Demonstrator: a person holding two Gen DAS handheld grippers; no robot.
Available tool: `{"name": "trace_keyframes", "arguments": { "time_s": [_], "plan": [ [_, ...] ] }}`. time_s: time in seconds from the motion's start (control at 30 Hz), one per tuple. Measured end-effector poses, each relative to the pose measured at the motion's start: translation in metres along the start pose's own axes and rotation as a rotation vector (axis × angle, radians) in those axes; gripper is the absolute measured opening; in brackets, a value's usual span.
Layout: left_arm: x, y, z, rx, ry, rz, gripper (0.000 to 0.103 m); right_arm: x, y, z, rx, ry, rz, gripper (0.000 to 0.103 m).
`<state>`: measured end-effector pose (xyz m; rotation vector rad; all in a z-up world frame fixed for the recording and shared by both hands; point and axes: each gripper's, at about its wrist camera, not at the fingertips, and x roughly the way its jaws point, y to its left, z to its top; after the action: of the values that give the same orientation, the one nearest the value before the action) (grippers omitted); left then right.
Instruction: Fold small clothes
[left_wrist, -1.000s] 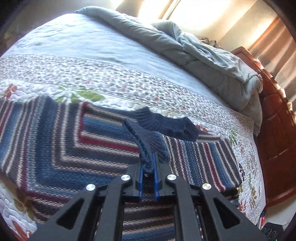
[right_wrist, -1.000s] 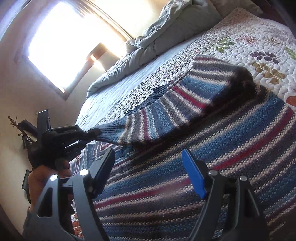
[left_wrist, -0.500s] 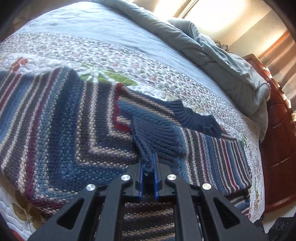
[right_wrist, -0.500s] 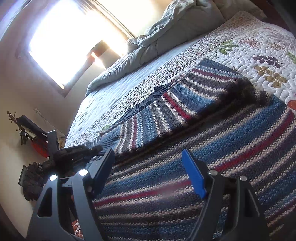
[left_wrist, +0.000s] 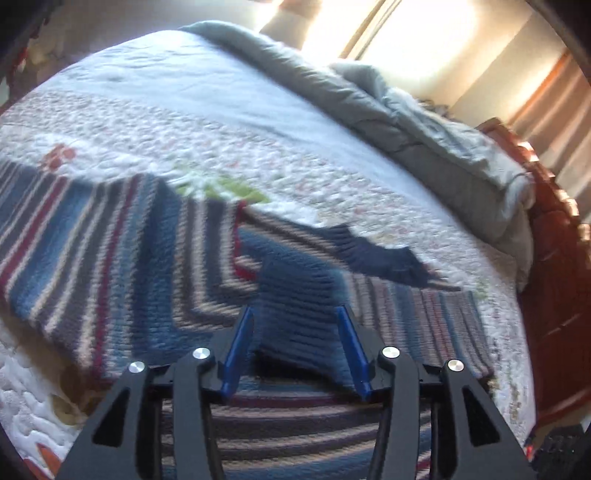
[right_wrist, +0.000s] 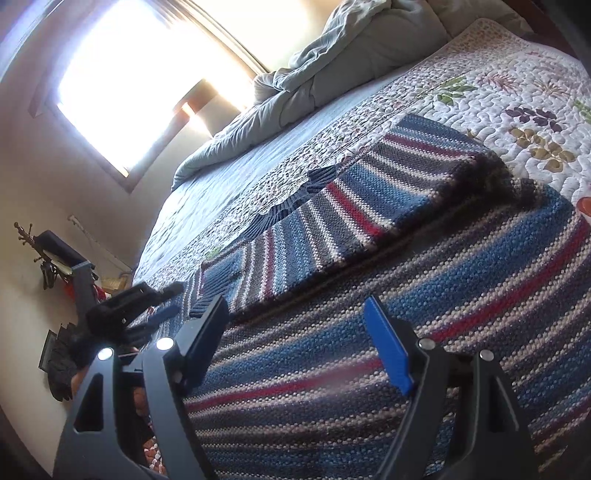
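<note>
Sweater (left_wrist: 110, 258) lies on your floral quilt (left_wrist: 229, 147), window (right_wrist: 147, 74) beyond; left gripper (left_wrist: 295, 325) and right gripper (right_wrist: 295, 317) fingers spread, holding nothing.

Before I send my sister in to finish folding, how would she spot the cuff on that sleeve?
On the bed's floral quilt lies a striped sweater with one sleeve folded across it. The cuff is at that sleeve's end, between the left gripper's open fingers: solid navy ribbing, no stripes.
</note>
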<state>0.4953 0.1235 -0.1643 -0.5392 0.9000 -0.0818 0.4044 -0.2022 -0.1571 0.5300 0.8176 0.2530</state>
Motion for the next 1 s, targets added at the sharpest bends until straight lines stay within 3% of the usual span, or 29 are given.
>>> {"name": "trace_keyframes", "arguments": {
  "time_s": [0.1,0.2,0.3,0.43,0.5,0.57,0.7,0.83,1.0],
  "plan": [
    [0.018,-0.004,-0.004,-0.028,0.044,-0.055,0.054,0.0,0.001,-0.001,-0.004,0.0,-0.005,0.076],
    [0.039,0.008,-0.008,-0.089,0.105,-0.048,0.054,0.001,0.001,-0.001,-0.006,0.001,-0.008,0.076],
    [0.034,0.025,-0.009,-0.132,0.106,-0.087,0.051,0.003,0.002,-0.002,-0.008,0.006,-0.012,0.077],
    [-0.006,0.052,-0.004,-0.144,0.033,-0.058,0.064,0.007,0.008,-0.006,-0.026,0.018,-0.012,0.077],
    [-0.03,0.075,0.0,-0.167,-0.008,-0.044,0.073,0.008,0.011,-0.008,-0.039,0.02,-0.013,0.077],
    [-0.059,0.11,0.007,-0.209,-0.067,-0.006,0.076,0.009,0.013,-0.009,-0.048,0.023,-0.014,0.077],
    [-0.108,0.19,0.016,-0.359,-0.158,0.07,0.077,0.012,0.015,-0.012,-0.058,0.031,-0.021,0.078],
    [-0.154,0.269,0.026,-0.46,-0.285,0.192,0.077,0.018,0.02,-0.017,-0.083,0.04,-0.034,0.079],
    [-0.162,0.344,0.046,-0.591,-0.332,0.234,0.077,0.026,0.026,-0.022,-0.122,0.055,-0.049,0.079]
  ]
}}
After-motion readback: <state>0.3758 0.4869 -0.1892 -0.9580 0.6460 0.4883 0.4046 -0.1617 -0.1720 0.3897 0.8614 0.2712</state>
